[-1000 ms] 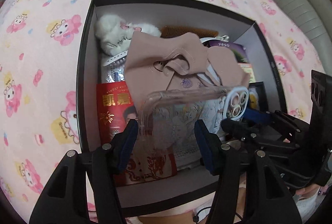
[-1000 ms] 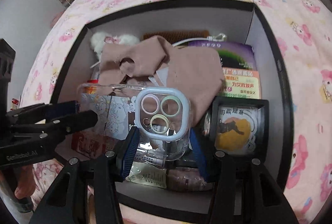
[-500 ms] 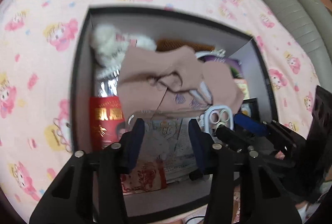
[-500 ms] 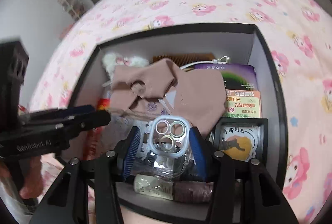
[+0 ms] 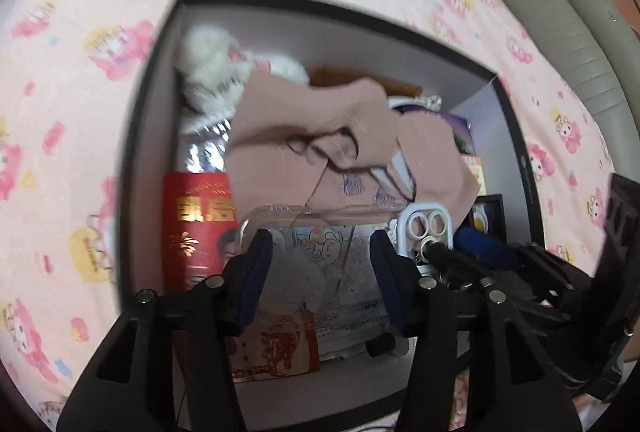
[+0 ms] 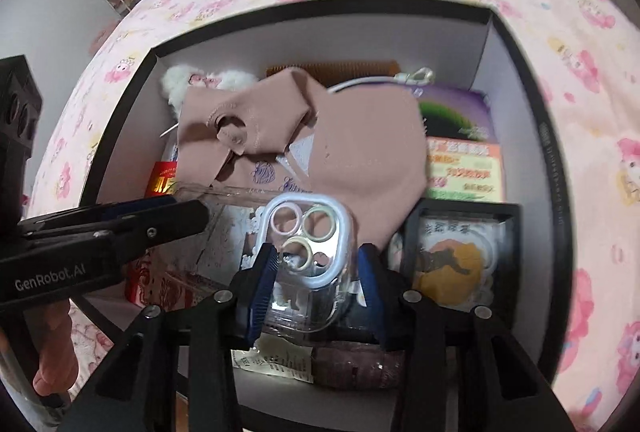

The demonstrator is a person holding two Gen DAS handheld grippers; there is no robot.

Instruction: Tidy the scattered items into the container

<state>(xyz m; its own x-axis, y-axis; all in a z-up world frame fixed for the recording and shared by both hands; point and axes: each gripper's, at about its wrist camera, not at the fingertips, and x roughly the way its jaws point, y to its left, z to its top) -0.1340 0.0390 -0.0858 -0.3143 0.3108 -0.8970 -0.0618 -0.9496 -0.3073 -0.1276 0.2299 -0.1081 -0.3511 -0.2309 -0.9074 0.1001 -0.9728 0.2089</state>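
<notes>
A clear phone case (image 6: 308,232) with pastel camera rings hangs over the black box (image 6: 508,92). My right gripper (image 6: 316,268) has its blue pads on both sides of the case's camera end, and its jaws are closing on it. In the left wrist view the case (image 5: 320,210) lies crosswise just past my left gripper (image 5: 322,260). Its jaws are opening, and the pads do not visibly press the case. The left gripper (image 6: 192,216) reaches in from the left to the case's far end. The right gripper (image 5: 452,252) shows at the camera end.
The box (image 5: 156,152) stands on a pink cartoon bedsheet (image 5: 80,112). It holds a dusty-pink cloth (image 6: 360,152), a white plush (image 5: 212,72), a red packet (image 5: 192,224), a framed picture (image 6: 452,264) and a purple pack (image 6: 456,116). A grey padded edge (image 5: 560,12) lies far right.
The case has sunk lower toward the box's contents. The left fingers drew together, then spread again. The right fingers have come closer around the camera end.
</notes>
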